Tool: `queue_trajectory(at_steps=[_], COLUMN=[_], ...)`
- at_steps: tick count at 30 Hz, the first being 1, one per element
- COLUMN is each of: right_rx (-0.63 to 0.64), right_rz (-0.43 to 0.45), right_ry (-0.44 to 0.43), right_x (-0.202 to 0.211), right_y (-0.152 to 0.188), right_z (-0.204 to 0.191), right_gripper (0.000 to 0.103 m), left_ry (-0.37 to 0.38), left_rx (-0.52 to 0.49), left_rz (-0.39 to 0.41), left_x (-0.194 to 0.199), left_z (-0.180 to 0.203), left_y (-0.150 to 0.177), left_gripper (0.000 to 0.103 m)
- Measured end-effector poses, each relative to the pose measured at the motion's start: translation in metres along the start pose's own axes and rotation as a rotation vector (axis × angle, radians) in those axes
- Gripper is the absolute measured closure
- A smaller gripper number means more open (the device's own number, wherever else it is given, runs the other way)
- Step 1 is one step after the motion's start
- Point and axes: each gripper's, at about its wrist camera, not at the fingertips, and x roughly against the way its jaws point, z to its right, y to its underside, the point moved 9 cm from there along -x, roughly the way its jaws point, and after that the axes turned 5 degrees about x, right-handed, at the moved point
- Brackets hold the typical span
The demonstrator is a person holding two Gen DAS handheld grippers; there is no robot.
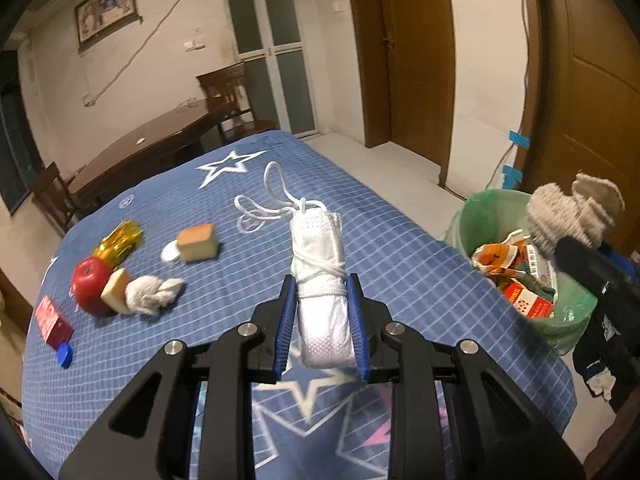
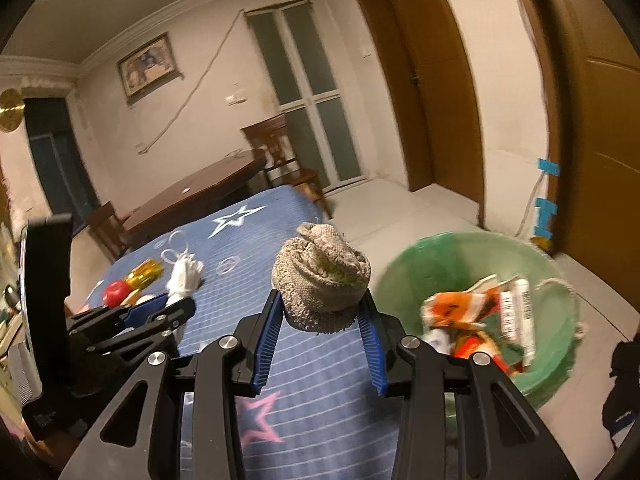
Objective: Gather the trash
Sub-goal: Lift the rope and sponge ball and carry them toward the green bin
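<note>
My left tool (image 1: 322,292) grips a rolled white mask (image 1: 320,276) above the desk (image 1: 240,320); my right tool (image 2: 320,312) grips a balled grey rag (image 2: 320,280). At three o'clock, the green-lined bin (image 2: 404,276) holds crumpled wrappers (image 2: 460,312) and cartons (image 2: 520,312).

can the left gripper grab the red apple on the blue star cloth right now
Probably not yet: the left gripper is already shut on a rolled white face mask, so the round red apple, though uncovered, must wait.
</note>
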Motion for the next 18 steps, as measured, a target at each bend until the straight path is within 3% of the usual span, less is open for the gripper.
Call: queue_trajectory(at_steps=[18], right_rx=[-0.001], right_rz=[0.033], right_ry=[0.197], right_x=[0.021], right_y=[-0.027], right_z=[0.106], right_gripper=[0.063], left_ry=[0.143], left_rx=[-0.168], left_rz=[0.014], left_x=[-0.018], left_z=[0.102], left_y=[-0.025], left_gripper=[0.079])
